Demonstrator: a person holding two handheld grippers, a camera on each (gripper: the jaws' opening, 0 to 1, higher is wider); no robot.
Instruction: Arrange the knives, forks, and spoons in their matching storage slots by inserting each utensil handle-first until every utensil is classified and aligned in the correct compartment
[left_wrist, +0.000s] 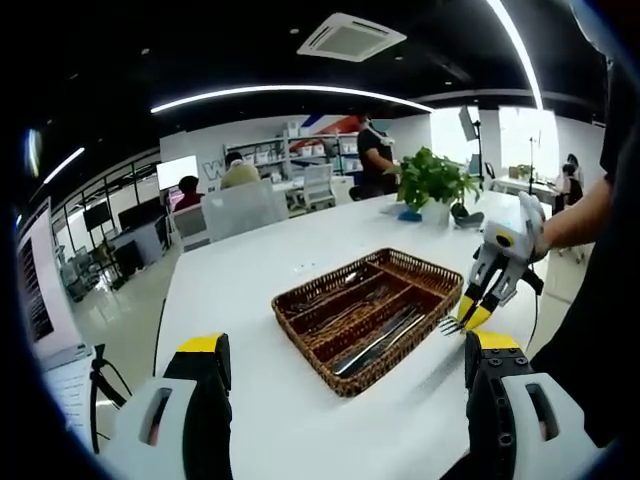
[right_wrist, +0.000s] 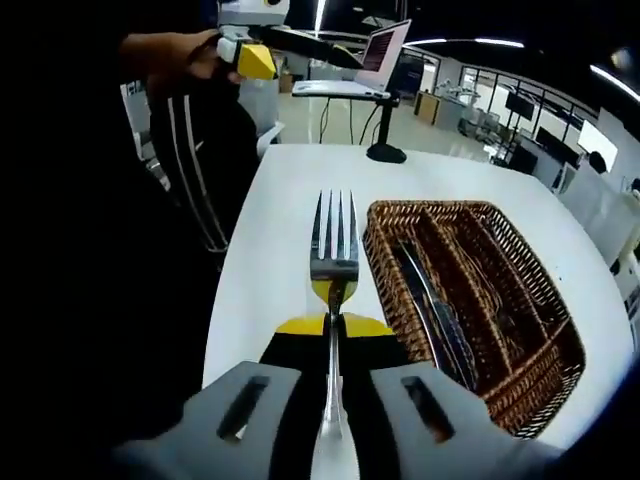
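my right tool (right_wrist: 333, 322) grips a fork (right_wrist: 334, 250) beside the wicker tray (right_wrist: 520, 300) on the white desk (right_wrist: 280, 220); my left tool (left_wrist: 345, 375) hangs wide, potted plant (left_wrist: 436, 182) beyond.

Basket (left_wrist: 420, 275) mid worktop (left_wrist: 250, 290), knives (right_wrist: 435, 310) in its near slot. Right tongs (left_wrist: 470, 318) w/ fork (right_wrist: 334, 250) at basket's 3 o'clock; plant (left_wrist: 432, 180) at 12.

Brown woven basket (right_wrist: 520, 300), silver fork (right_wrist: 334, 250), white table (left_wrist: 260, 270).
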